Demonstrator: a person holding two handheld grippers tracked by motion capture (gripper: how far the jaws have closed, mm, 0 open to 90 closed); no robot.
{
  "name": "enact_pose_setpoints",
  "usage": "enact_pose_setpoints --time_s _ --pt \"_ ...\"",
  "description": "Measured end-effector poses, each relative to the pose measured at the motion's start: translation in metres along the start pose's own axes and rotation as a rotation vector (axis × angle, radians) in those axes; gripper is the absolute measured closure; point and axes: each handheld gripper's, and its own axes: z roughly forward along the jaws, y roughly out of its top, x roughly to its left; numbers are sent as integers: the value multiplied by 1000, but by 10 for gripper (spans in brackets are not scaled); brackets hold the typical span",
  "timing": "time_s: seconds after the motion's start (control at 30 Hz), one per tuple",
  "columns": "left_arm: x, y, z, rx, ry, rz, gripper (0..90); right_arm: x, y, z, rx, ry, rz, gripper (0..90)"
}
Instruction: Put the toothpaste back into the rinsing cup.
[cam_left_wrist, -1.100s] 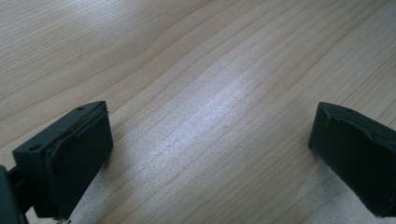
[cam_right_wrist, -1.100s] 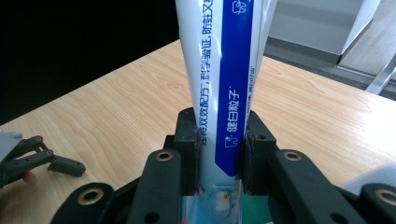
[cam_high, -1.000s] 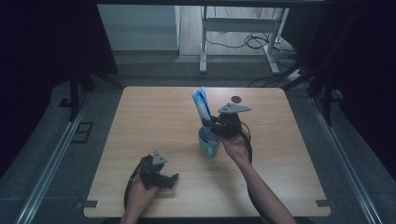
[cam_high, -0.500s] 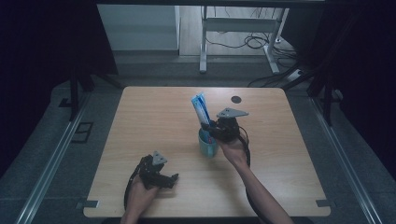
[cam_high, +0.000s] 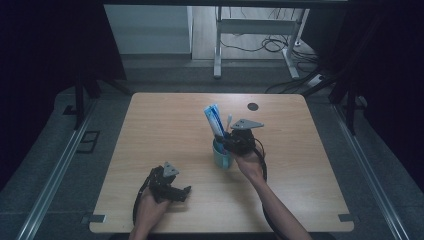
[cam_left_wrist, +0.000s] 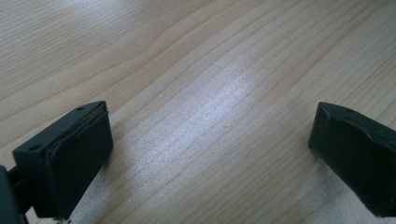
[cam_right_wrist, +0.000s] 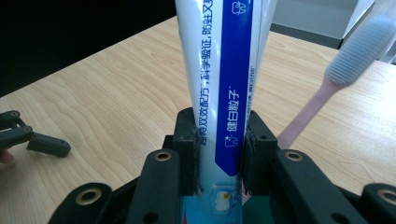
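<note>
Toothpaste tube (cam_high: 214, 120): in the high view, standing in the teal cup (cam_high: 222, 156) beside a toothbrush (cam_high: 228, 121), with the right gripper (cam_high: 231, 142) reaching in at the cup's rim and the left gripper (cam_high: 181, 192) resting apart on the table (cam_high: 165, 125). Left gripper view: fingers (cam_left_wrist: 77, 154) spreading wide over bare wood, gripping nothing. Right gripper view: fingers (cam_right_wrist: 186, 154) pinching the tube (cam_right_wrist: 224, 93) on both flat sides, pink toothbrush (cam_right_wrist: 327, 93) leaning just outside them. Progress, judged: tube is sitting in the cup, release or lift remaining. Cup bottom and tube cap are hiding behind the fingers.
</note>
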Motion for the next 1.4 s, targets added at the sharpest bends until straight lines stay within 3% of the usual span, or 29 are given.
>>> enact_pose_setpoints --time_s 0.53,0.83,1.03,1.4 --pt "0 0 0 1 0 0 0 -2 -5 1 2 10 8 694" --pt "0 0 0 0 0 0 0 -3 -15 4 55 8 7 675" --pt "0 0 0 0 0 0 0 -4 -15 3 53 13 15 673" --pt "0 0 0 0 0 0 0 -5 -12 1 61 26 18 594"
